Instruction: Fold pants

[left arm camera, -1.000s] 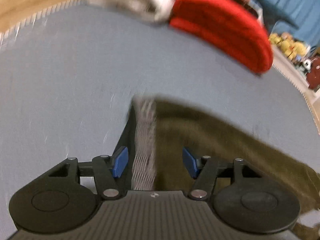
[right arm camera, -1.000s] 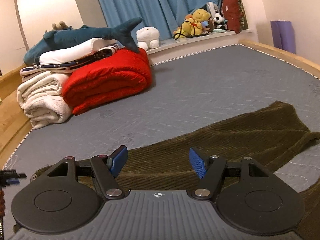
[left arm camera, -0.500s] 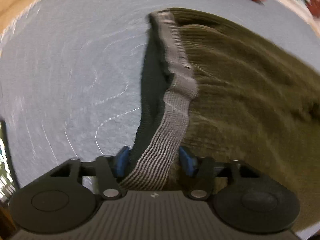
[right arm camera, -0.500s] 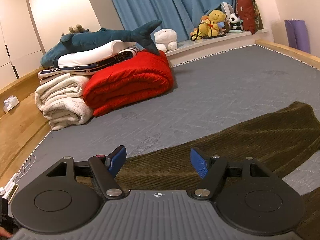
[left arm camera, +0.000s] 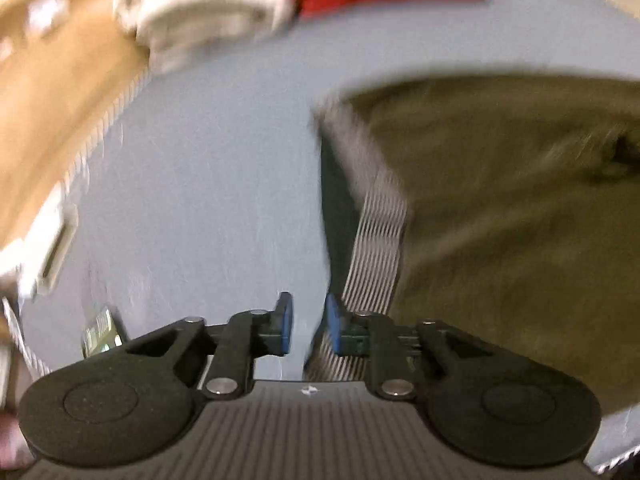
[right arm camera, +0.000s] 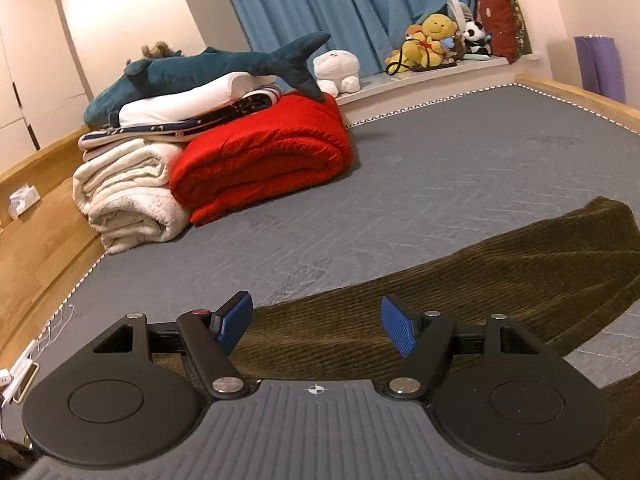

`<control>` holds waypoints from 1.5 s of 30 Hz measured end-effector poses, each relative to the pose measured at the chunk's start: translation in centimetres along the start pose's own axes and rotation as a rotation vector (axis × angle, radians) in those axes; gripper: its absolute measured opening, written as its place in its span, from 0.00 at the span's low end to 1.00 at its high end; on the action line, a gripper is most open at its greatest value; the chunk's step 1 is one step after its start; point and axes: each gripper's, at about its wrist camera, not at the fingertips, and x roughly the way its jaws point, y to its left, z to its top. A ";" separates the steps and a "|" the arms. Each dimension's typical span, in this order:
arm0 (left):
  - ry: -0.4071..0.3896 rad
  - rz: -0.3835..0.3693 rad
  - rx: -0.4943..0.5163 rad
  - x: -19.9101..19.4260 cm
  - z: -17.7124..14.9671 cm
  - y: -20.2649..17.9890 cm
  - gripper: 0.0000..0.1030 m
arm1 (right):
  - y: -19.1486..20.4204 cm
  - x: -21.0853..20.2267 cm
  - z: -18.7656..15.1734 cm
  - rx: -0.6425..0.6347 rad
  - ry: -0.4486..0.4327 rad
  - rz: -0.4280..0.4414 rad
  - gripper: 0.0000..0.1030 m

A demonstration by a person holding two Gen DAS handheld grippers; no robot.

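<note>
Olive corduroy pants (left arm camera: 500,208) lie on the grey mattress (left arm camera: 200,184), with a grey ribbed waistband (left arm camera: 380,216) along their left edge. My left gripper (left arm camera: 308,330) hovers just left of the waistband's near end. Its jaws are narrowly apart with only mattress showing in the gap, and the right pad (left arm camera: 332,328) sits against the waistband edge. In the right wrist view the pants (right arm camera: 460,300) stretch to the right. My right gripper (right arm camera: 316,322) is open and empty above them.
A red blanket (right arm camera: 264,156), a cream towel roll (right arm camera: 128,196), folded linens and a plush shark (right arm camera: 208,72) are stacked at the far left. Plush toys (right arm camera: 432,36) line the window sill. A wooden bed frame (right arm camera: 36,248) borders the mattress. A small device (left arm camera: 100,330) lies near the left edge.
My left gripper held the waistband between its fingers half a second ago; now the waistband is outside the gap and the gripper has pulled back and left. The right gripper stays open, nearly still.
</note>
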 end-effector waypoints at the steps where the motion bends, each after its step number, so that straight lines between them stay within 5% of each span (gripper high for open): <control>1: -0.039 -0.045 0.013 -0.8 0.2 -0.5 0.24 | 0.1 0.1 -0.1 -0.002 0.003 0.001 0.71; 4: 0.021 -0.205 0.032 0.1 -0.1 -2.1 0.27 | 0.6 0.2 -0.3 -0.012 0.007 0.002 0.71; 7: 0.241 -0.235 0.098 4.4 -2.0 -4.1 0.38 | 1.0 0.5 -0.5 -0.025 0.013 -0.001 0.71; 13: 0.102 -0.285 0.028 1.8 0.3 -4.2 0.38 | 0.7 0.3 -0.5 -0.025 0.019 -0.003 0.72; 23: 0.056 -0.298 0.053 3.5 4.1 -9.3 0.43 | 0.4 0.8 -0.8 -0.053 0.044 -0.013 0.75; 27: 0.005 -0.283 0.009 3.5 6.3 -10.7 0.63 | 0.1 0.7 -0.6 -0.057 0.042 -0.016 0.79; 45: -0.075 -0.326 -0.021 2.1 10.9 -15.1 0.70 | -3.1 0.3 -0.6 -0.025 0.087 -0.036 0.83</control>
